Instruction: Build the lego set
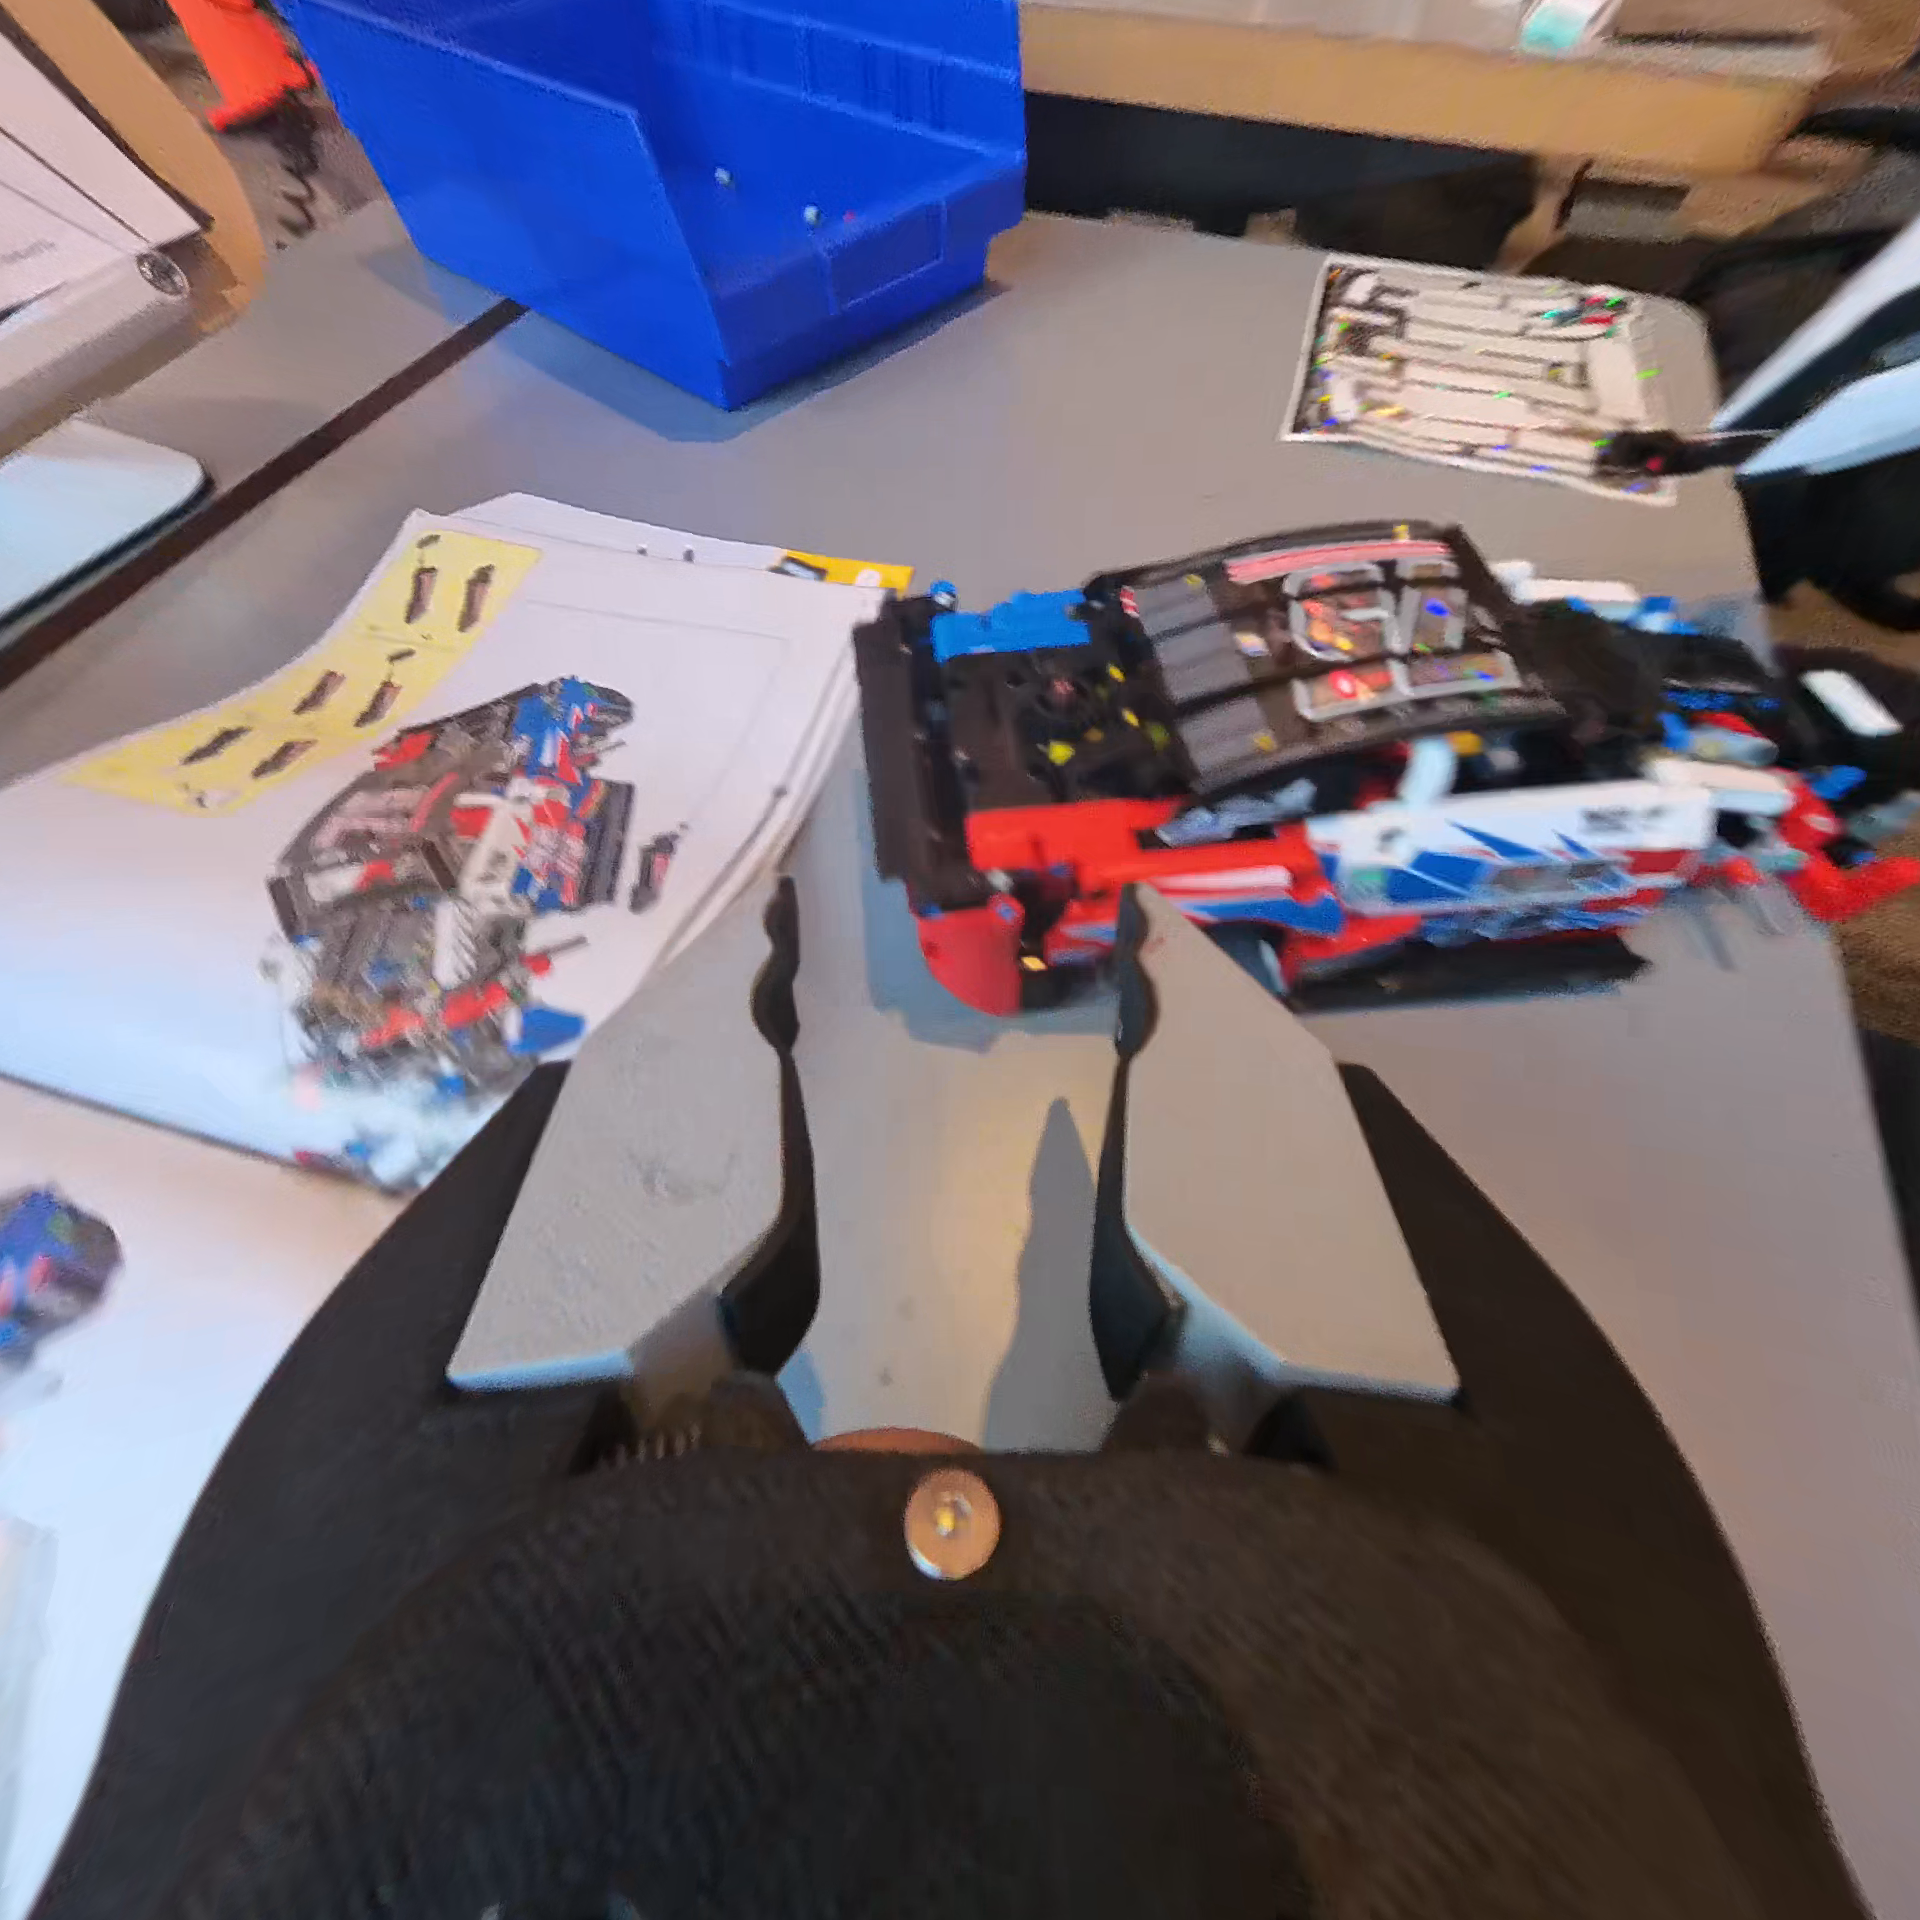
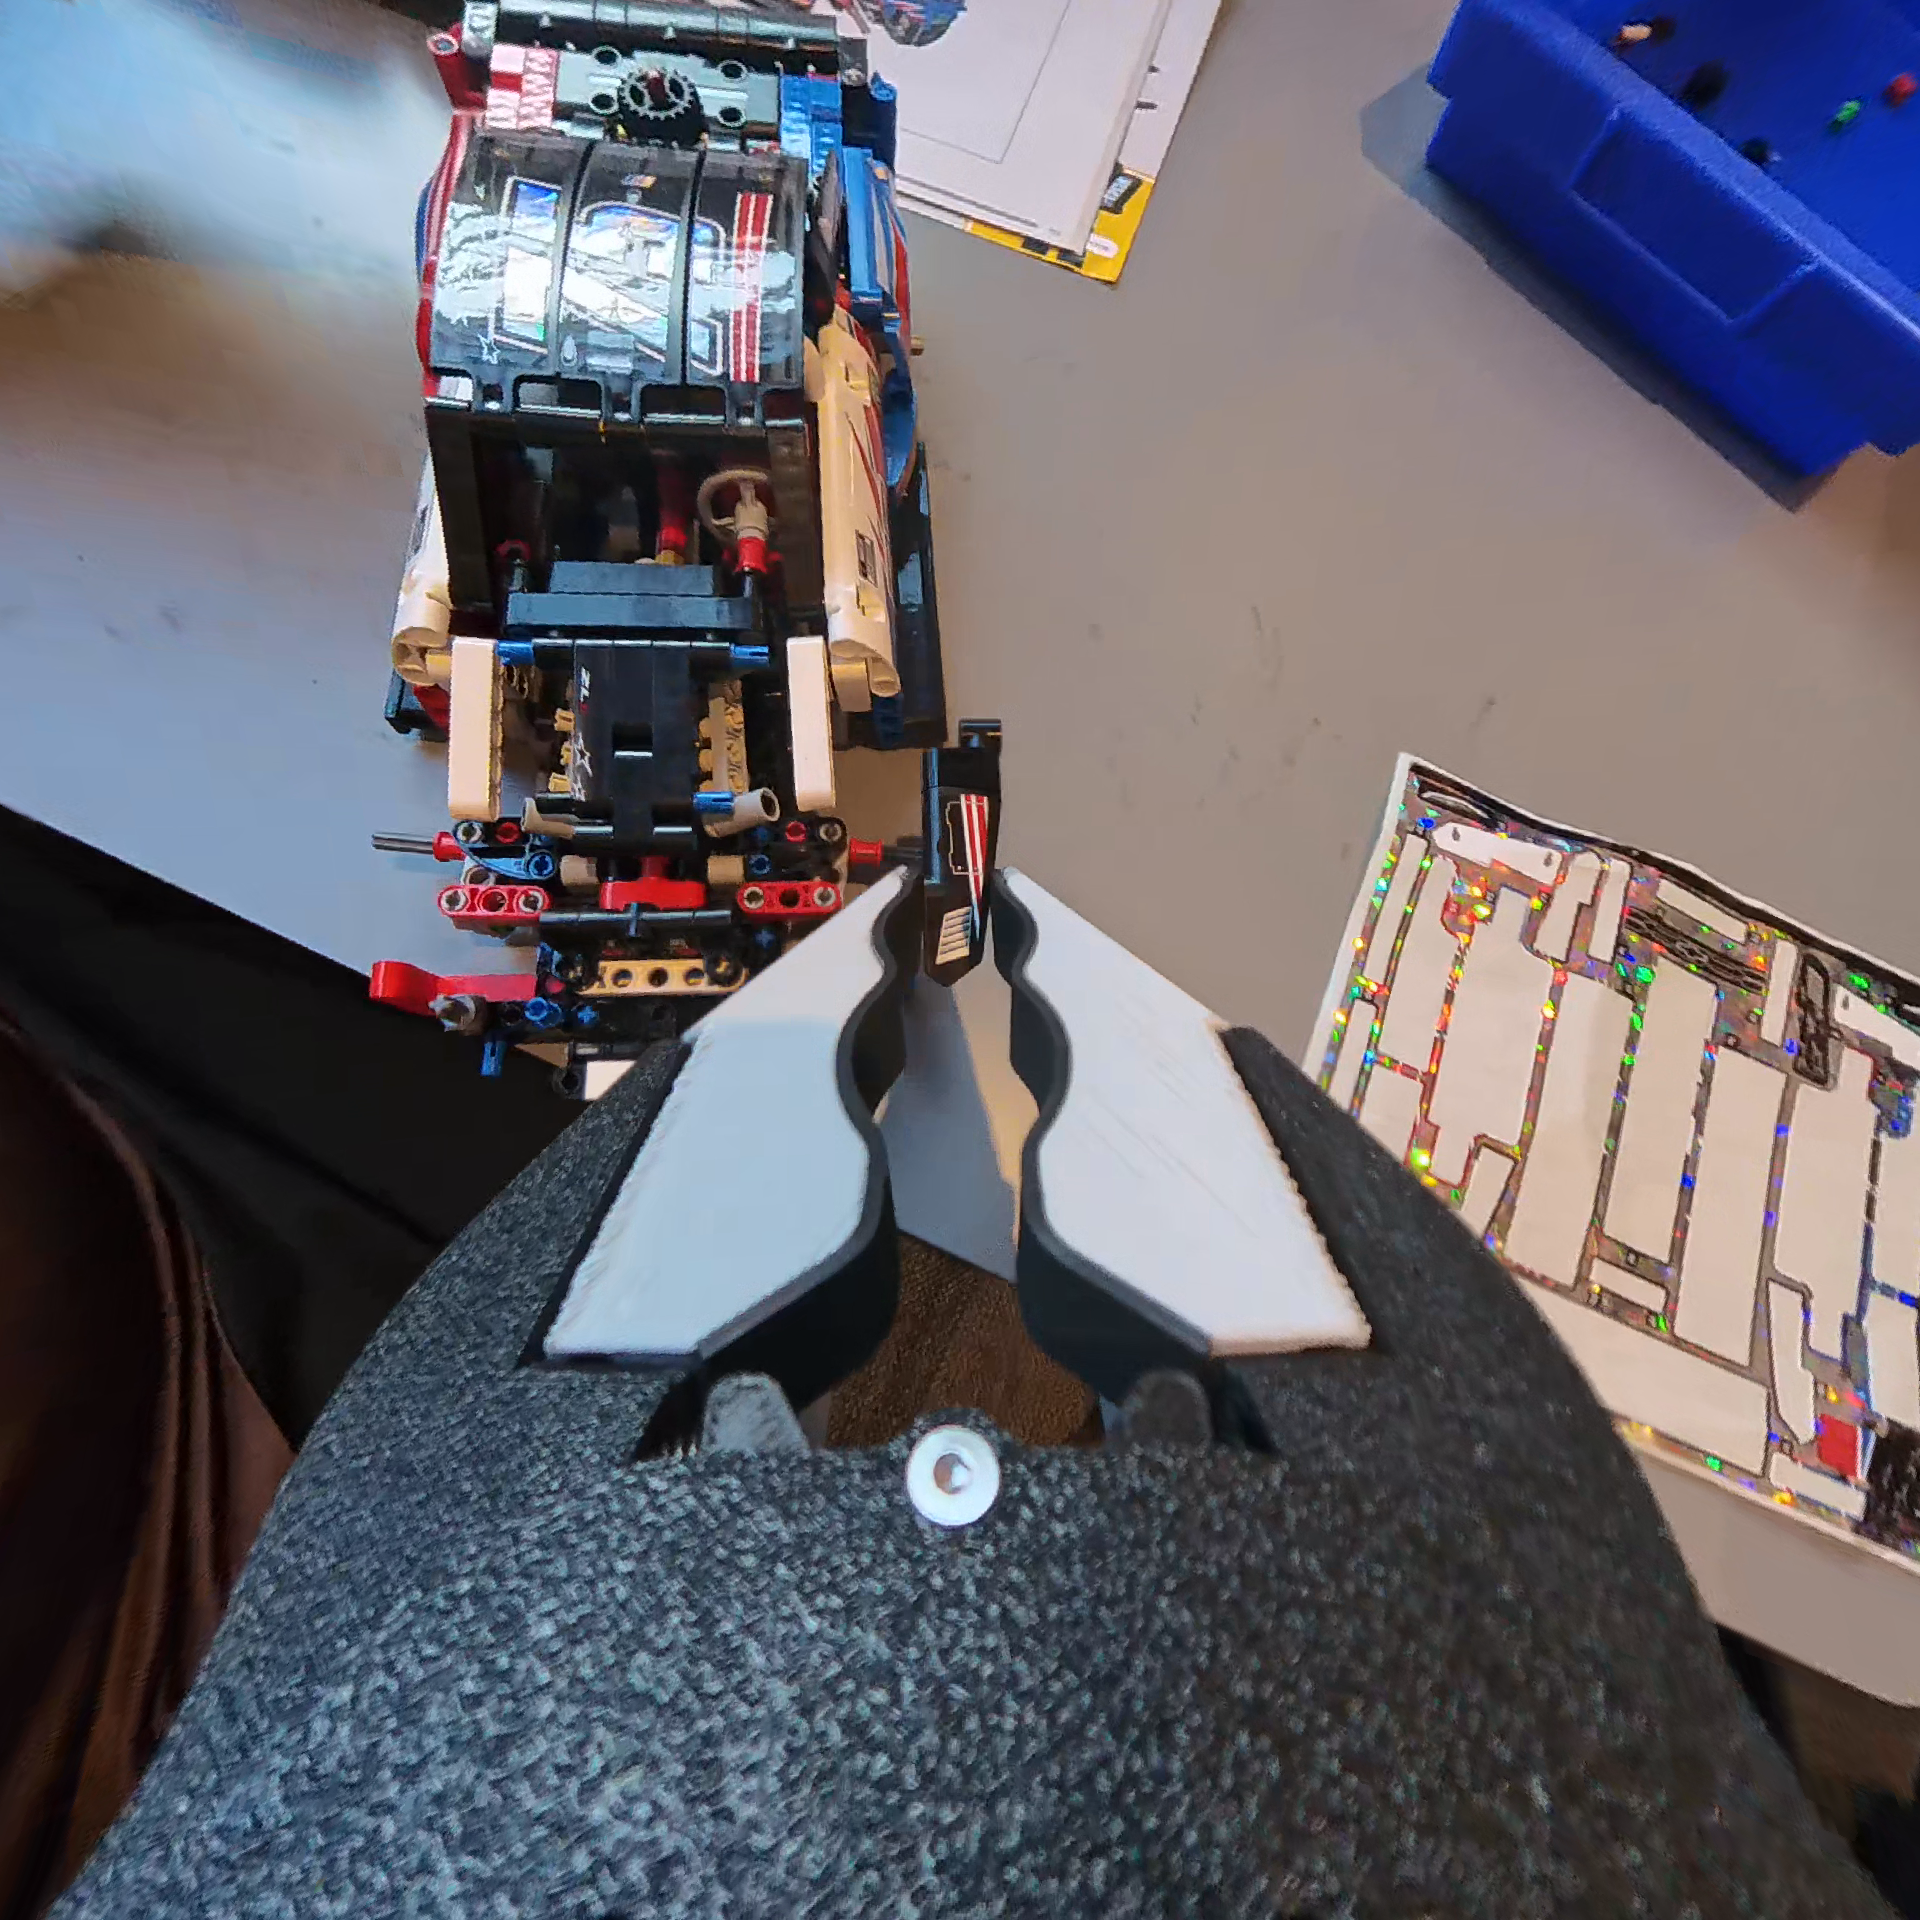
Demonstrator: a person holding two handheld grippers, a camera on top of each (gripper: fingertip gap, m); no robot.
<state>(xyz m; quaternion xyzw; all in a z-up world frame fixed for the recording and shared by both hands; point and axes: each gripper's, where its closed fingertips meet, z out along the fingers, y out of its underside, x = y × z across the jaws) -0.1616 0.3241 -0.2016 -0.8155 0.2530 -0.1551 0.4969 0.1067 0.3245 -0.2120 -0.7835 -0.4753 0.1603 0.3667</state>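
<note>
Ahead of my left gripper I see a grey table (image 1: 1091,416); beyond it a tan bench (image 1: 1403,94) crosses dark floor.

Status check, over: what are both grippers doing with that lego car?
Left gripper open, empty. Right gripper shut on black panel piece, beside lego car. Nothing blocking.

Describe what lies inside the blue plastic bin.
In the right wrist view, the blue plastic bin holds a few small loose pieces, red, green and dark. Its front wall hides the rest of the floor.
</note>
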